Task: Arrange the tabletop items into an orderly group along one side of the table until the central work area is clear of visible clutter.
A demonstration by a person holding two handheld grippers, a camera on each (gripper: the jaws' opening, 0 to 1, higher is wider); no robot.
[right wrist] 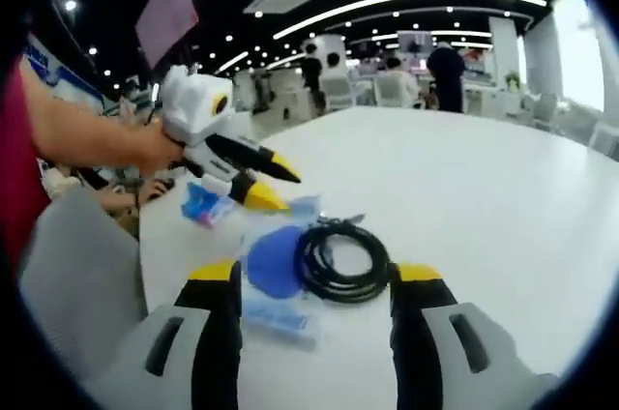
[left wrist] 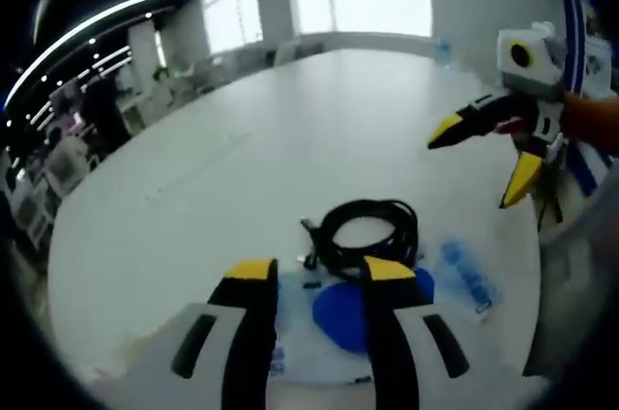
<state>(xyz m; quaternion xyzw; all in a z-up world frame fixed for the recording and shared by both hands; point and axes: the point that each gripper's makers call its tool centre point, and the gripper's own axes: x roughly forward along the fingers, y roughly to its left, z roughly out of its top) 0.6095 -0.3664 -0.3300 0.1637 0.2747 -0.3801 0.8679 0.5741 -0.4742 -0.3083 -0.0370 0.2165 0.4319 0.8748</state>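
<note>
coiled cable [right wrist: 343,260], blue disc [right wrist: 274,261], plastic packets [left wrist: 468,275]

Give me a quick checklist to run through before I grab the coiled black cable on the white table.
1. Left gripper open: ok, jaws stand apart.
2. Right gripper open: ok, jaws spread wide.
3. Coiled black cable free on the white table: ok, nothing holds it.
4. Cable clear of neighbours: not ok, it lies against the round blue object and the clear plastic bags with blue print.
5. Cable ends tucked into the coil: cannot tell.
6. Bare table beyond the cable for moving it: ok.
</note>
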